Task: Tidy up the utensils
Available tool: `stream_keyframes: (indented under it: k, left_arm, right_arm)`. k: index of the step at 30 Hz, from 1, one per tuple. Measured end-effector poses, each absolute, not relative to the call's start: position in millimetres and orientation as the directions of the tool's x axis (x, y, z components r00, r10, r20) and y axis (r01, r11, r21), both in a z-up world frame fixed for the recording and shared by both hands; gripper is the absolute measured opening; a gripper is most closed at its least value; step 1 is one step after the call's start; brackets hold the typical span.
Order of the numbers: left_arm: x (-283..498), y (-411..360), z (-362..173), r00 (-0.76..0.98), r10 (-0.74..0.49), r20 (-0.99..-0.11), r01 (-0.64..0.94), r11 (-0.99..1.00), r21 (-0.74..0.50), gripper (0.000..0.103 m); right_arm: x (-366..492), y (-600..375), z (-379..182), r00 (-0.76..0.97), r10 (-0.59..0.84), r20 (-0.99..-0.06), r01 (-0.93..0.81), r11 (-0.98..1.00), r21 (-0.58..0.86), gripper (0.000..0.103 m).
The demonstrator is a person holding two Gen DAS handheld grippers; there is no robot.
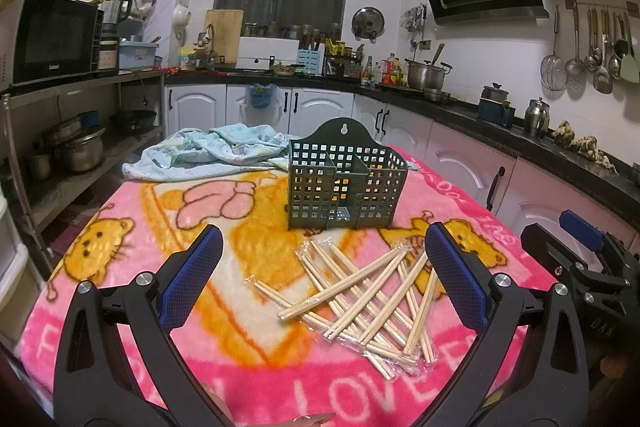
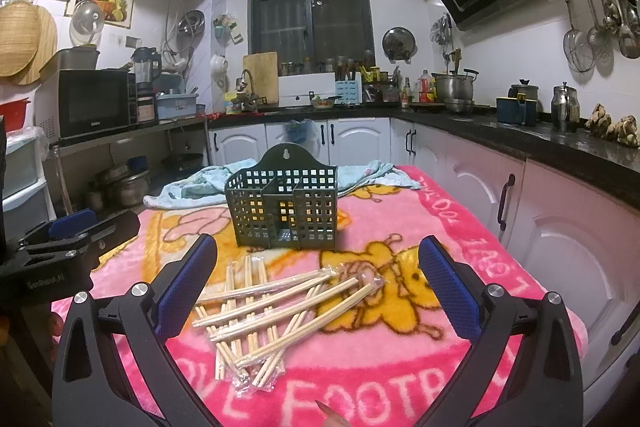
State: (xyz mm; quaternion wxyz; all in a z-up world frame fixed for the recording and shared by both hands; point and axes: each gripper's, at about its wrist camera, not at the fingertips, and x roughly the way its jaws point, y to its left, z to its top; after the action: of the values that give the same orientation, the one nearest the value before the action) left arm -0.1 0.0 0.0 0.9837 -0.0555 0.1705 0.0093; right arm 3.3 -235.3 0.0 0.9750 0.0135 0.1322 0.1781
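A dark green perforated utensil holder (image 1: 346, 183) with compartments stands upright on a pink cartoon blanket (image 1: 132, 259); it also shows in the right wrist view (image 2: 282, 211). A loose pile of wooden chopsticks in clear wrappers (image 1: 360, 301) lies in front of it, also seen in the right wrist view (image 2: 264, 311). My left gripper (image 1: 322, 259) is open and empty, above the blanket just short of the pile. My right gripper (image 2: 318, 267) is open and empty, hovering over the pile. The right gripper shows at the right edge of the left wrist view (image 1: 580, 259); the left gripper shows at the left edge of the right wrist view (image 2: 64, 243).
A crumpled light blue cloth (image 1: 208, 151) lies behind the holder. White cabinets (image 1: 472, 163) with a black counter run along the back and right. A metal shelf with pots (image 1: 76, 147) stands at the left.
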Motion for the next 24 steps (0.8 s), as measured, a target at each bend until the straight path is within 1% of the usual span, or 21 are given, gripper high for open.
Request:
stream_keyframes:
  k: [24]
  left_arm:
    - [0.1,0.1,0.0,0.943,-0.001,-0.332,-0.036,0.994,-0.103,0.094]
  right_arm:
    - [2.4,-235.5,1.8,0.902,0.35,-0.251,-0.344,0.936,0.071,0.098]
